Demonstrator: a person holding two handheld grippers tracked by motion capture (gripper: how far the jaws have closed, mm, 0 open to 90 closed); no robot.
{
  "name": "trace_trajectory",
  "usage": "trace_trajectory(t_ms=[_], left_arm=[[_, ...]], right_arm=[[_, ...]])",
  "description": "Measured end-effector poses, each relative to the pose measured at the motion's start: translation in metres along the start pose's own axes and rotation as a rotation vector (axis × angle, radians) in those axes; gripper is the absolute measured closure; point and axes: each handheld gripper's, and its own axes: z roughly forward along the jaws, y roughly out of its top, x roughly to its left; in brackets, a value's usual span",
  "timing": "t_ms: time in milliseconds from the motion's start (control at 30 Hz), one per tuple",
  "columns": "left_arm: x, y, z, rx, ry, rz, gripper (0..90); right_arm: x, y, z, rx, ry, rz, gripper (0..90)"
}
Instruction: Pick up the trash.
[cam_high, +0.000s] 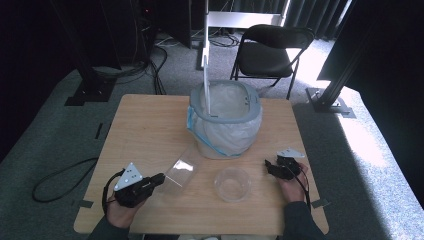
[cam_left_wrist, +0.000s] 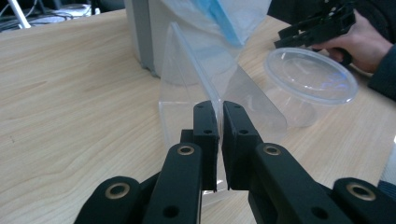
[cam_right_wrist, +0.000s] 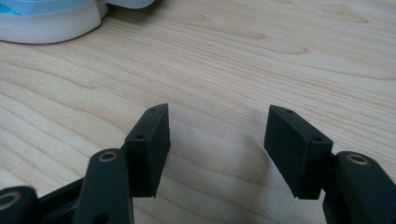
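- Dark curtains and a black folding chair (cam_high: 272, 50) stand behind the wooden table (cam_high: 145, 130);
- left gripper (cam_high: 159, 180), at seven o'clock, is clamped on the clear plastic lid (cam_high: 180, 171); its jaws pinch the lid's edge (cam_left_wrist: 219, 100);
- right gripper (cam_high: 270, 166), at four o'clock, jaws apart, empty;
- clear round container (cam_high: 233, 184) sits between them; lined bin (cam_high: 226, 119) at twelve.

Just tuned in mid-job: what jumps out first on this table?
The bin, lined with a white bag, stands at the table's far middle and dominates the high view. In front of it, the left claw is shut on the edge of a clear plastic lid, with a clear round container lying to its right. The right claw rests open over bare wood at the table's right.
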Motion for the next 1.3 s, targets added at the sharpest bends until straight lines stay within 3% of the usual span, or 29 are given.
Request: trace_trajectory(t_ms=[633,700,1300], left_arm=[[-0.002,0.015,-0.016,-0.036,-0.082,0.021,85.7],[-0.003,0.020,-0.019,-0.041,-0.103,0.023,85.7],[-0.012,0.052,-0.026,-0.059,-0.159,0.085,85.8]], right_arm=[[-0.001,0.000,0.000,-0.001,0.006,0.009,39.6],[-0.002,-0.001,0.000,-0.001,0.013,0.018,39.5],[-0.003,-0.001,0.001,0.002,0.021,0.034,38.9]])
